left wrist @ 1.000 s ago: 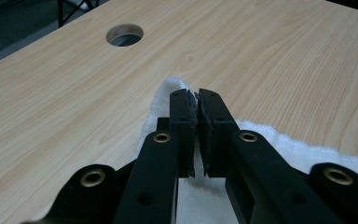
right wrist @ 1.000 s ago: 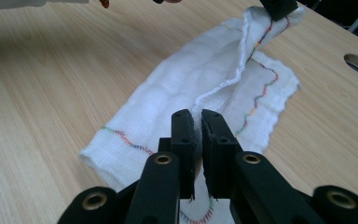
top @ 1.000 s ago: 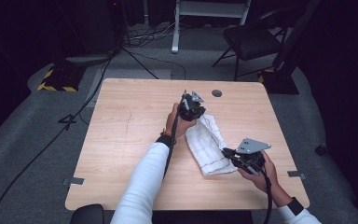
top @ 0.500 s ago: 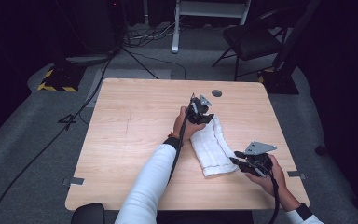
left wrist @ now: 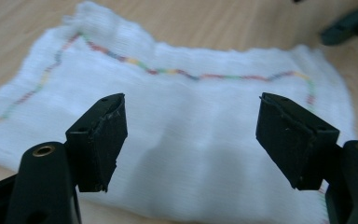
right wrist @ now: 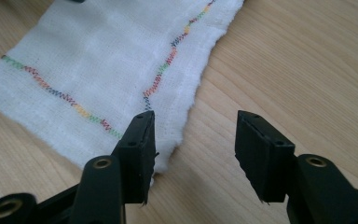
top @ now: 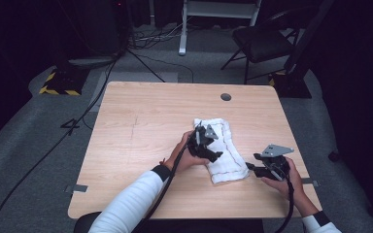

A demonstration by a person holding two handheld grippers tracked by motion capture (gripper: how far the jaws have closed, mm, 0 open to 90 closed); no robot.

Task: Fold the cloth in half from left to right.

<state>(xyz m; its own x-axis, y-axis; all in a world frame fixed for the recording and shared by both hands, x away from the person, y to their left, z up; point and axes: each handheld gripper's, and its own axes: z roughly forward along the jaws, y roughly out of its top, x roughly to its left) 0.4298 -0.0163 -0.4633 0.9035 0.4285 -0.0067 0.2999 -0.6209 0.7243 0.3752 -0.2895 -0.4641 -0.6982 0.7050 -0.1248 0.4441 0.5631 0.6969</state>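
White cloth (top: 222,151) lies flat on my tabletop (top: 141,126). Left gripper (left wrist: 191,140) fingers spread wide above it; right gripper (right wrist: 193,149) fingers wide, straddling its corner edge.

Dark studio: tripod legs (top: 126,51), floor cables (top: 158,36)

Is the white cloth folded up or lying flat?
Folded, probably: the white cloth lies as a narrow strip on the table, with stitched lines crossing its middle.
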